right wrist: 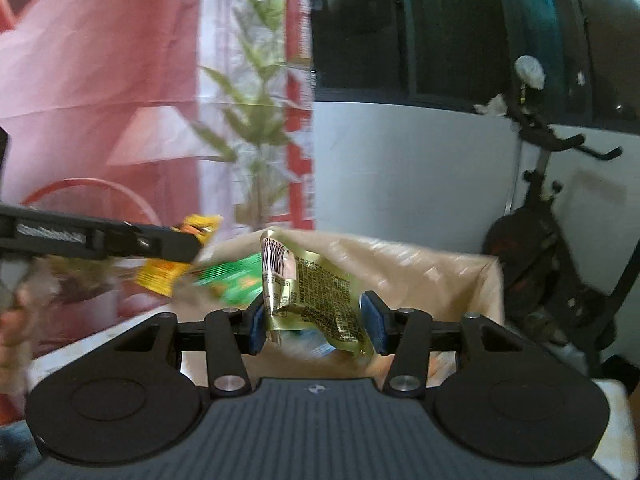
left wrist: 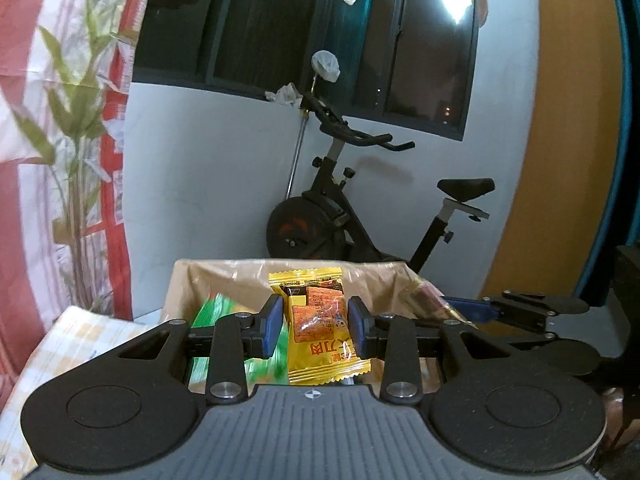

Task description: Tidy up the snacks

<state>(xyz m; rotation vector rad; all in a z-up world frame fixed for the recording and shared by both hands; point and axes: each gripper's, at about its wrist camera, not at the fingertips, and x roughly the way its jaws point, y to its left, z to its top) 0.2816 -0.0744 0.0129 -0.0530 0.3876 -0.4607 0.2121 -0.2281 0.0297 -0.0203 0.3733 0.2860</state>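
Observation:
In the left wrist view my left gripper (left wrist: 316,328) is shut on a yellow snack packet (left wrist: 320,364), which stands upright between the blue pads above an open cardboard box (left wrist: 180,292). A green packet (left wrist: 216,312) lies inside the box. My right gripper (left wrist: 480,316) reaches in from the right holding a gold packet (left wrist: 430,296). In the right wrist view my right gripper (right wrist: 316,322) is shut on that crumpled gold packet (right wrist: 316,292), held over the box (right wrist: 420,268). The left gripper (right wrist: 188,252) comes in from the left with the yellow packet (right wrist: 160,276).
An exercise bike (left wrist: 360,220) stands against the white wall behind the box, under a dark window (left wrist: 304,24). A leafy plant (left wrist: 76,128) and a red-and-white sheet (left wrist: 24,20) are at the left. A checked cloth (left wrist: 72,340) covers the table. A hand (right wrist: 12,320) shows at the left edge.

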